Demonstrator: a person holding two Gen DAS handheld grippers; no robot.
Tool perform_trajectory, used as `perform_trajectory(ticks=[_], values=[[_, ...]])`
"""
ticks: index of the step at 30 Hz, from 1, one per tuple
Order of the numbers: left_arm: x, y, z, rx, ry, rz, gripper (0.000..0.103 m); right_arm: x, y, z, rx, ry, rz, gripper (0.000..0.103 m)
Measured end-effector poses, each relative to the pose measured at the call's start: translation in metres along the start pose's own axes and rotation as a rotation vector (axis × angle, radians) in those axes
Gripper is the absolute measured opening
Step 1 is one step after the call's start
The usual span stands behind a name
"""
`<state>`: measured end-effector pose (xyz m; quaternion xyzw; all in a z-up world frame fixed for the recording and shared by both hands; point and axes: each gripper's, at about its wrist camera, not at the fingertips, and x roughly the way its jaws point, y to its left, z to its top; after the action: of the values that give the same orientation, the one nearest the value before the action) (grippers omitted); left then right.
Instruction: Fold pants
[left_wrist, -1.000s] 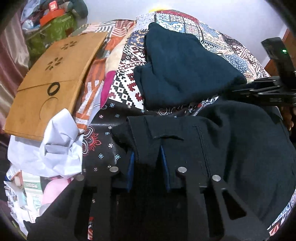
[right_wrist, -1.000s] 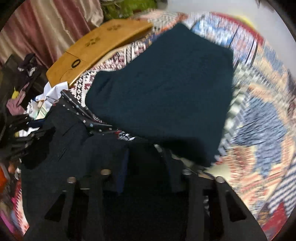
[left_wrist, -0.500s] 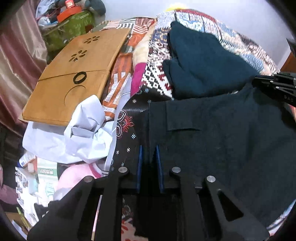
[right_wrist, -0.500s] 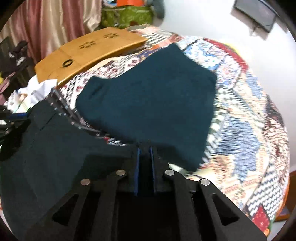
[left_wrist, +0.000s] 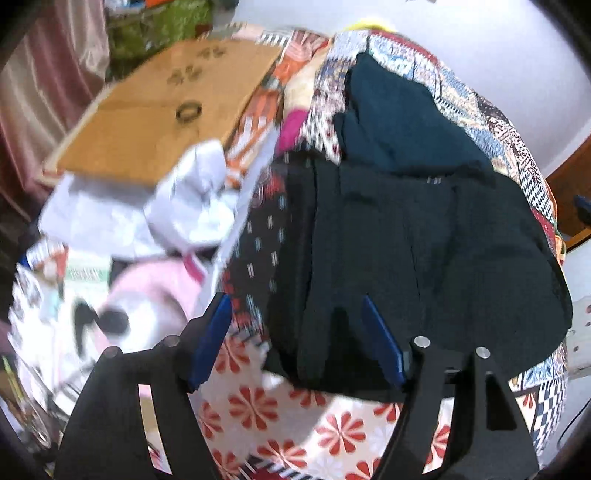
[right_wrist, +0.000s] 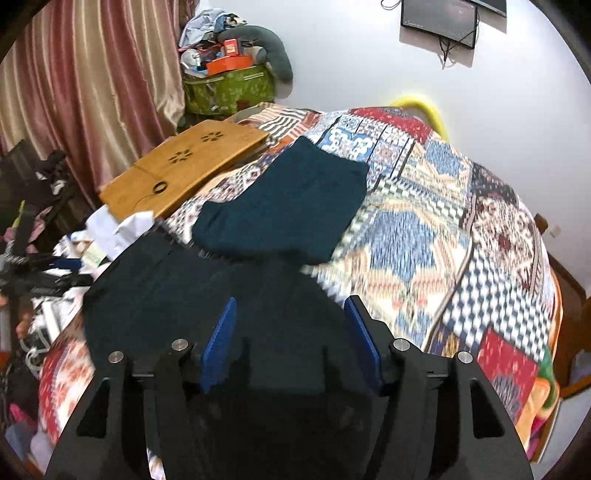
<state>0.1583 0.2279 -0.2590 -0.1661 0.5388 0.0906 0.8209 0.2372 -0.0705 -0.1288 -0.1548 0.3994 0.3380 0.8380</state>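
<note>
The black pants (left_wrist: 424, 258) lie folded on the patchwork bedspread (right_wrist: 443, 229), just in front of a folded dark teal garment (left_wrist: 399, 122). My left gripper (left_wrist: 297, 332) hovers over the pants' near left edge. Its jaws are opening, and the blue pads (left_wrist: 214, 343) stand wide apart, pressing on nothing. In the right wrist view the pants (right_wrist: 166, 288) spread to the lower left, with the teal garment (right_wrist: 288, 206) behind them. My right gripper (right_wrist: 291, 332) is raised above the pants' right end. It too is opening, and its pads (right_wrist: 362, 339) are clear of the cloth.
A wooden lap board (right_wrist: 184, 170) lies on the bed's far left, with crumpled white cloth (left_wrist: 192, 206) and mixed clutter in front of it. A green bag (right_wrist: 229, 88) piled with things and a pink curtain (right_wrist: 92, 92) stand behind. A screen (right_wrist: 439, 18) hangs on the wall.
Both grippers were shut on the pants' fabric and have let go, opening wide. Both pulled back and upward, the right one more. The pants now lie flat on the bed.
</note>
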Motion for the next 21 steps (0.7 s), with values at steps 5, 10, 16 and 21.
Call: perform_trajectory(ticks=[5, 10, 16, 21], values=[[0.025, -0.014, -0.026, 0.048, 0.049, 0.054, 0.072, -0.001, 0.001, -0.047, 0.059, 0.055, 0.039, 0.059], [0.038, -0.022, -0.048, 0.13, 0.038, 0.139, 0.074, 0.015, -0.006, -0.102, 0.135, 0.147, 0.061, 0.059], [0.026, -0.023, -0.039, 0.145, 0.063, 0.161, 0.073, -0.017, -0.019, -0.131, 0.19, 0.101, 0.057, 0.059], [-0.009, -0.044, -0.017, 0.161, -0.024, 0.15, 0.073, -0.047, -0.052, -0.15, 0.301, 0.054, -0.037, 0.059]])
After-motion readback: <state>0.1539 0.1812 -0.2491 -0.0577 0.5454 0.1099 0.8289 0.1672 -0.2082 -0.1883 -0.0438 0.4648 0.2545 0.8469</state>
